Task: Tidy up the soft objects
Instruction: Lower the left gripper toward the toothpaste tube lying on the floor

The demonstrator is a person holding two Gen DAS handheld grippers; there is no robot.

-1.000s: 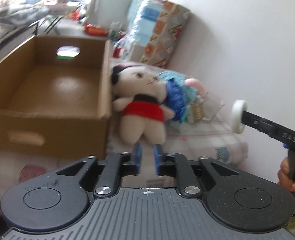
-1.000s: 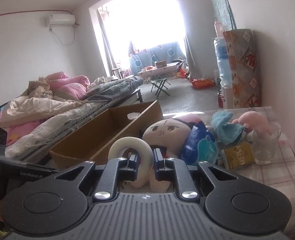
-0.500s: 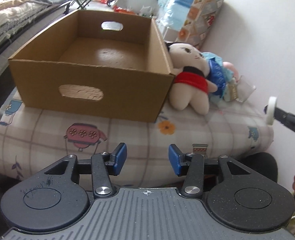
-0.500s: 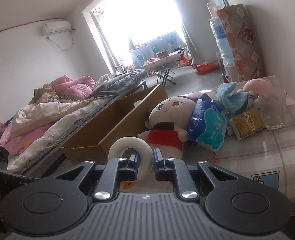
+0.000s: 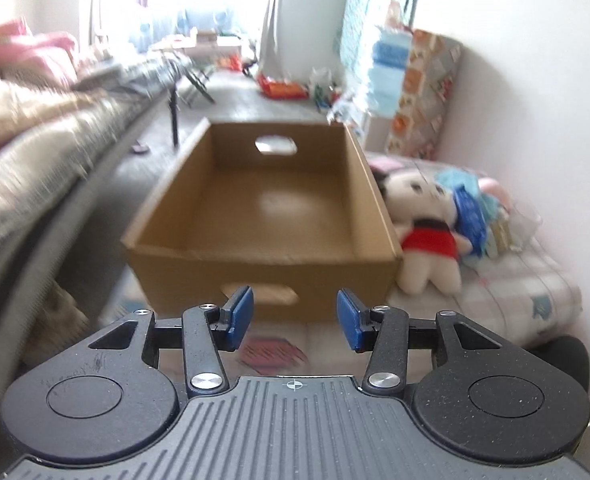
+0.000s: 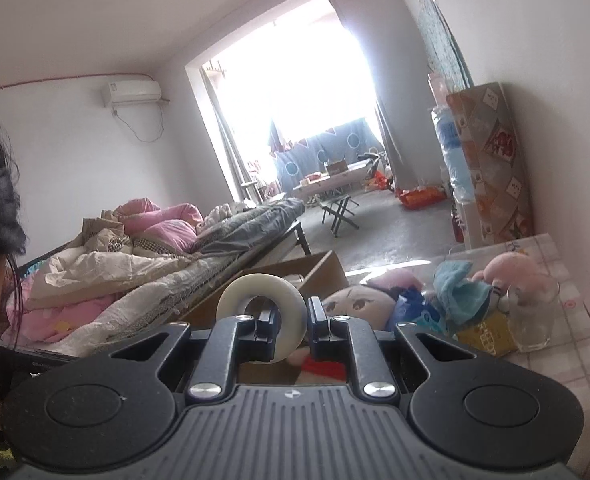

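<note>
The left gripper [image 5: 294,316] has its jaws apart near the cardboard box [image 5: 263,216]. The right gripper [image 6: 291,322] jaws pinch a white ring [image 6: 261,305].

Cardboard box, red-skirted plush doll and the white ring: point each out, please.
cardboard box [image 5: 255,254], left wrist view, near wall's top edge.
plush doll [image 5: 429,238], left wrist view, red skirt.
white ring [image 6: 261,286], right wrist view, top arc.

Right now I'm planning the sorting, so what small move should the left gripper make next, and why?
Probably swing the left gripper right toward the plush doll. Its jaws are open and empty, the cardboard box holds nothing, and the doll lies beside the box's right wall. The right gripper already grips a white ring.
</note>
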